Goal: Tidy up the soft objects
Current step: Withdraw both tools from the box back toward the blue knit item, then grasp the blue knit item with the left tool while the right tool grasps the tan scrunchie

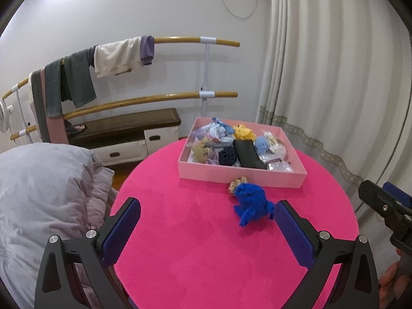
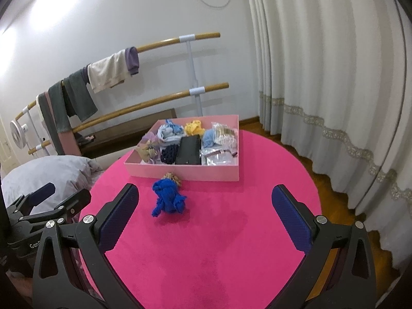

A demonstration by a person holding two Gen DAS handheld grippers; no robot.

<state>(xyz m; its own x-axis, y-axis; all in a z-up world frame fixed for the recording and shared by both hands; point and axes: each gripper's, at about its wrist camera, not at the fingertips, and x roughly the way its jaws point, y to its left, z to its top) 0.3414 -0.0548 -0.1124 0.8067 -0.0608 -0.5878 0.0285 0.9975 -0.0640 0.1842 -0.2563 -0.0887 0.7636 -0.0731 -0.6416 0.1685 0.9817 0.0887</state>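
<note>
Your left gripper (image 1: 207, 215) and right gripper (image 2: 204, 200) both hang over the round table (image 1: 180, 244) with jaws spread wide and nothing between them, so either could drop onto a loose piece. The blue cloth bundle (image 1: 251, 204) lies crumpled and knotted on the fuzzy pink tabletop, with a small tan frilly scrunchie (image 1: 238, 182) touching its far side, just in front of the pink box (image 1: 242, 176). That shallow cardboard box already holds other soft bits, probably where these two belong.
</note>
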